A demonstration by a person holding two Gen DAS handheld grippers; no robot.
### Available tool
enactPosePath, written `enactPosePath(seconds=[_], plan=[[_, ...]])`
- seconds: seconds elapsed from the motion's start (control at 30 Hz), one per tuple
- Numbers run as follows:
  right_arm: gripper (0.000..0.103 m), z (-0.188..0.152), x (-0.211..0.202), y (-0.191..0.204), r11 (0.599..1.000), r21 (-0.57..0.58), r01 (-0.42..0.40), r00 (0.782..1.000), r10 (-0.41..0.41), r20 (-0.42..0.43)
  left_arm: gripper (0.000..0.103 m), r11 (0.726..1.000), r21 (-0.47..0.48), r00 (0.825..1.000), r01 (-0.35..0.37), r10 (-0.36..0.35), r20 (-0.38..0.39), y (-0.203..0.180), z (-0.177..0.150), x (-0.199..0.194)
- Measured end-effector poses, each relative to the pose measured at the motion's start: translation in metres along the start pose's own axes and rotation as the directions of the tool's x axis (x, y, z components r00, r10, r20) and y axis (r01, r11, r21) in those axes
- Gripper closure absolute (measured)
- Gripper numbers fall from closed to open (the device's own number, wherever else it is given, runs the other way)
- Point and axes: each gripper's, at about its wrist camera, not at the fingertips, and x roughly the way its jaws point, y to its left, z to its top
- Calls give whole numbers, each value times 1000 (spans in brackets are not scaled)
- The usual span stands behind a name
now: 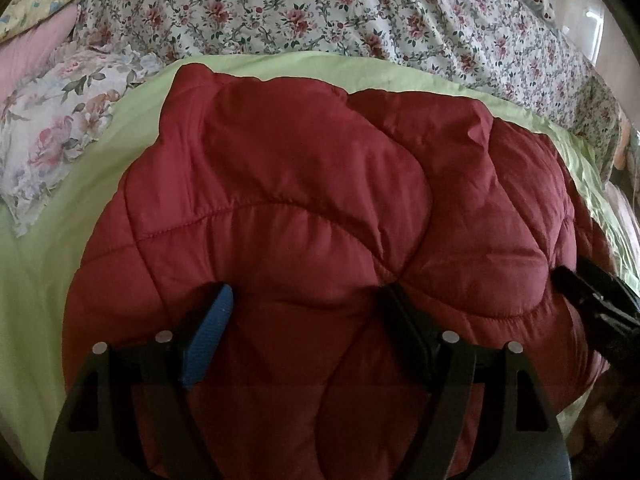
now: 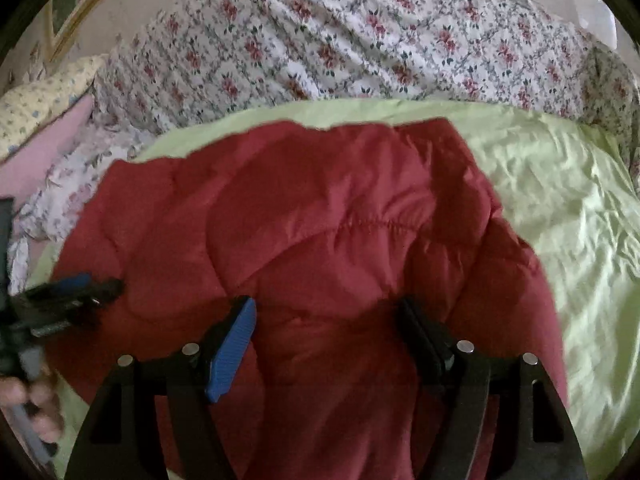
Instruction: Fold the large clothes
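A puffy dark-red quilted jacket (image 1: 312, 208) lies bunched on the light green sheet (image 1: 48, 280) near the bed's front edge, with the left gripper (image 1: 308, 300) and right gripper (image 2: 326, 314) both spread wide over its near hem.

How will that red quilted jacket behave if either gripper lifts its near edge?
The red quilted jacket looks puffy and stitched into soft panels, so it will probably drape and sag, not hold shape. Its smooth, slightly shiny shell may slip on the green sheet. The left gripper and right gripper, both open, likely need a deep bite.
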Motion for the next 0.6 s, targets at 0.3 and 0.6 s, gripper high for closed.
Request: enactPosePath(seconds=[0.3,0.6], plan=[[28,-7,0,3,999,-25,23,1000,-23,19,24,1000,6,1000,-15,15,17,-3,-3,1],[28,-9,1,5,999,-42,34,999,-33,31,23,999,-7,999,-32,32,41,-7,-11,-12]])
